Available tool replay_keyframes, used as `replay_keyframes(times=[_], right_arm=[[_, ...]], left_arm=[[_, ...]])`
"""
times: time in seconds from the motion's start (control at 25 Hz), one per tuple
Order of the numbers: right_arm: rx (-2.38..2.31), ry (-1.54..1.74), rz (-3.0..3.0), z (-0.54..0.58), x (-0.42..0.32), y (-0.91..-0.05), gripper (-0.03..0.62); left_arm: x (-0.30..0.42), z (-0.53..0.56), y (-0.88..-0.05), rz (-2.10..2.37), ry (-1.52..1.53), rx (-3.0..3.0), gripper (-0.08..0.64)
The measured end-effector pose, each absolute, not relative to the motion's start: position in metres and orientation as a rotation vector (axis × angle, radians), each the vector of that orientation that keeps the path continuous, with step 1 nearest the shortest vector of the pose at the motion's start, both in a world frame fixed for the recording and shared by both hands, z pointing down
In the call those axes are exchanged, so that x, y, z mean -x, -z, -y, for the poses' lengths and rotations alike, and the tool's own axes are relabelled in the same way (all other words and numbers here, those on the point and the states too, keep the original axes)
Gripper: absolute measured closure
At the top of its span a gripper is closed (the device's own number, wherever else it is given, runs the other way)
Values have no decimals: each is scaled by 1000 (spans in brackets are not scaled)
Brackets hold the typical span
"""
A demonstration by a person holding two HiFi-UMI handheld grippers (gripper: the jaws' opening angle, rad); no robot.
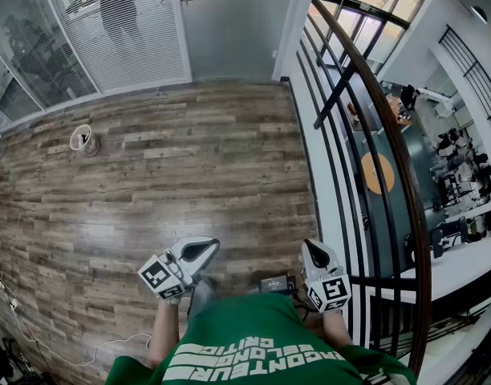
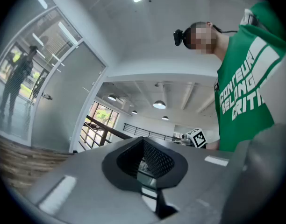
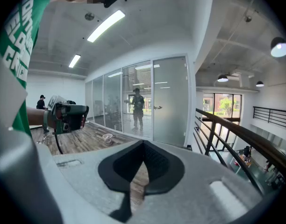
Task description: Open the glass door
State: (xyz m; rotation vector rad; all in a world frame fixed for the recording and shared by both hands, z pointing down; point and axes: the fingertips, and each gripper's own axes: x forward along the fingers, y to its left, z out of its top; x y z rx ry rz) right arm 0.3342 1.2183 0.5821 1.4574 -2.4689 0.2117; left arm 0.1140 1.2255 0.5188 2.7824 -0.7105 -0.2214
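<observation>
Both grippers closed and empty, glass door well ahead

Head view: the frosted glass door (image 1: pixel 229 30) stands closed well ahead of the left gripper (image 1: pixel 204 249) and right gripper (image 1: pixel 311 251), its top cut off. Left gripper view: jaws together on nothing, with the door (image 2: pixel 63 97) far off to their left. Right gripper view: jaws together and empty, the door (image 3: pixel 170 101) beyond their tips, and a person (image 3: pixel 137 105) dim behind the neighbouring glass.

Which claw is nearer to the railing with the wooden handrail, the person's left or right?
Right. The right claw sits just beside the railing, close to its bars. The left claw is over the wood floor, farther from the railing.
</observation>
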Motion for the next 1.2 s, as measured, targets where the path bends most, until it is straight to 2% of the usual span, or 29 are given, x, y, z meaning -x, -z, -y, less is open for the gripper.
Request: replay_keyframes(times=[0.24,0.48,1.2], right_arm=[[-1463,-148,2537,-1224,-390,-569,601],[-1504,-173,2594,-1239,-427,-562,600],[-1549,-179,2641,-1204,-435,-547,600]], left_arm=[[-161,-1237,-520,985,170,-2799,545],[-204,-1251,-510,1028,119,-2846,545],[-236,-1213,-508,947,110,-2885,545]])
